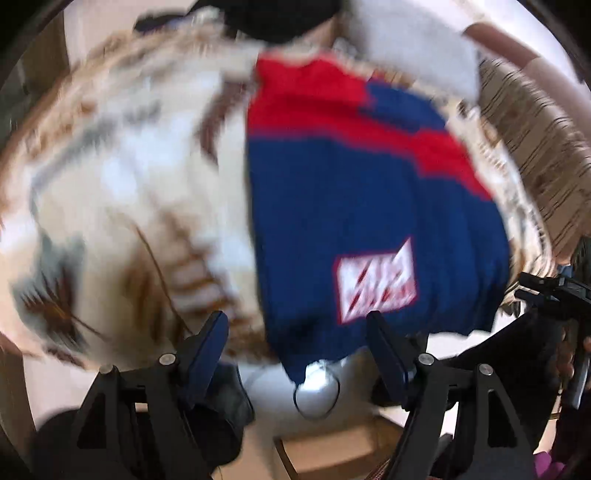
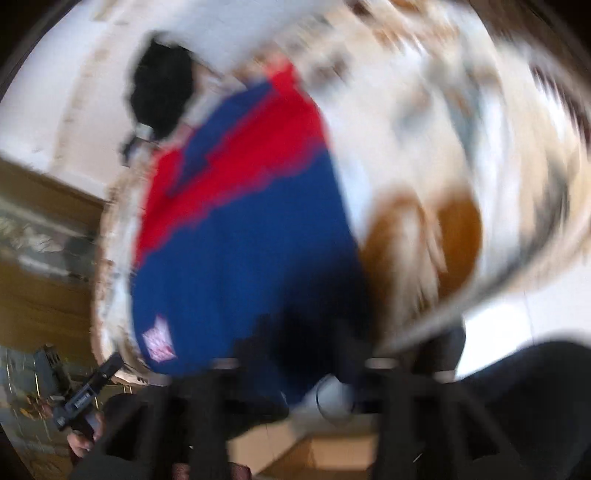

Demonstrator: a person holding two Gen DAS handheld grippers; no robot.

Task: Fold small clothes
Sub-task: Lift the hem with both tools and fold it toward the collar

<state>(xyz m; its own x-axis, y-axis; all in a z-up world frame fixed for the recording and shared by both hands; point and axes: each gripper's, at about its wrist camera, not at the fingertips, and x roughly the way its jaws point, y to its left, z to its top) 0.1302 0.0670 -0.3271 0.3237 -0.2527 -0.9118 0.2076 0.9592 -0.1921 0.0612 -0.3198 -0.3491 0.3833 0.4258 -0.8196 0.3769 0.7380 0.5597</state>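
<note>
Blue-and-red garment (image 1: 369, 206) lies spread flat on a round table covered by a cream cloth with brown and grey patterning (image 1: 122, 192); we see it on the right half of that cloth in the left wrist view, its near hem at the table's near edge. A red band runs slantwise across its far part, the rest is deep blue, and a white-and-red patch (image 1: 376, 282) sits on the blue close to the near hem. Both views are blurred, so we cannot read the patch. Beyond the garment, at the far side of the table, a black item (image 1: 280, 18) and a white cloth (image 1: 413, 40) lie near each other; what they are we cannot tell. Our left gripper (image 1: 299, 328) hangs over the near hem, pointing steeply down, its two dark fingers (image 1: 212, 339) spread wide with nothing pinched between them; the hem shows in the gap, but the pads do not press on it. In the right wrist view our right gripper (image 2: 299, 373) is heavily smeared, yet its two black arms stand well apart over the near part of the blue fabric (image 2: 251, 236), and we see nothing clamped. The left gripper shows at the lower left of that view, held in a hand (image 2: 83, 439). Below the table edge a white shoe (image 1: 317, 387) and a wooden floor (image 1: 332, 454) are visible.
</note>
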